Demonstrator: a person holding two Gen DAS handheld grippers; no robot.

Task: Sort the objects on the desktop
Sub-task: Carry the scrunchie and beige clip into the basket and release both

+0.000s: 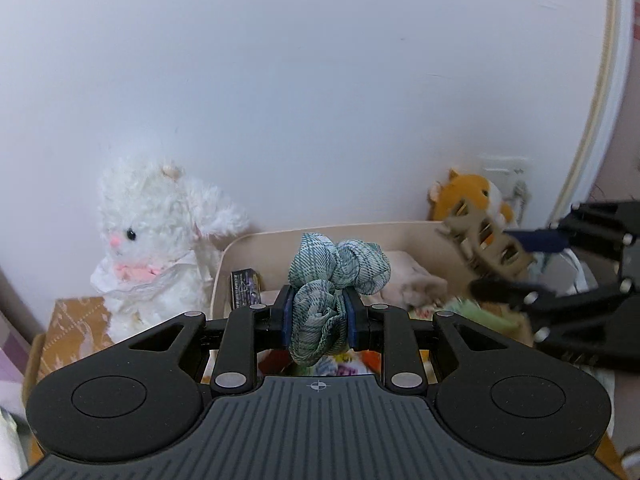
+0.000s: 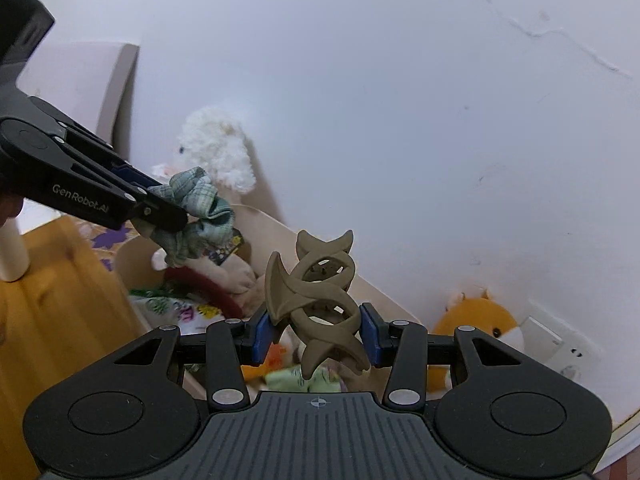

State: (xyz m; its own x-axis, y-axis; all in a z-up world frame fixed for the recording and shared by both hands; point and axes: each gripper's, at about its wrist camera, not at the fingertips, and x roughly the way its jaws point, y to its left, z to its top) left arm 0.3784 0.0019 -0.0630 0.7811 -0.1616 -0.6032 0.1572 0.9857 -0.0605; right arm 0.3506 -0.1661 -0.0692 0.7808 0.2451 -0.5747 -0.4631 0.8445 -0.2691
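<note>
My left gripper (image 1: 318, 316) is shut on a teal plaid scrunchie (image 1: 340, 270) and holds it above a beige storage box (image 1: 280, 240). My right gripper (image 2: 316, 330) is shut on a brown claw hair clip (image 2: 320, 292) and holds it over the same box (image 2: 376, 292). The left gripper with the scrunchie (image 2: 200, 208) also shows at the left of the right wrist view. The right gripper with the clip (image 1: 484, 244) shows at the right of the left wrist view. The box holds cloth items, a small dark packet (image 1: 245, 288) and colourful things.
A white plush lamb (image 1: 156, 240) sits left of the box against the wall. An orange plush fox (image 1: 472, 196) sits behind the box's right end, near a wall socket (image 2: 560, 348). A patterned cardboard box (image 1: 76, 328) lies at the left. The wooden desk (image 2: 56, 312) shows below.
</note>
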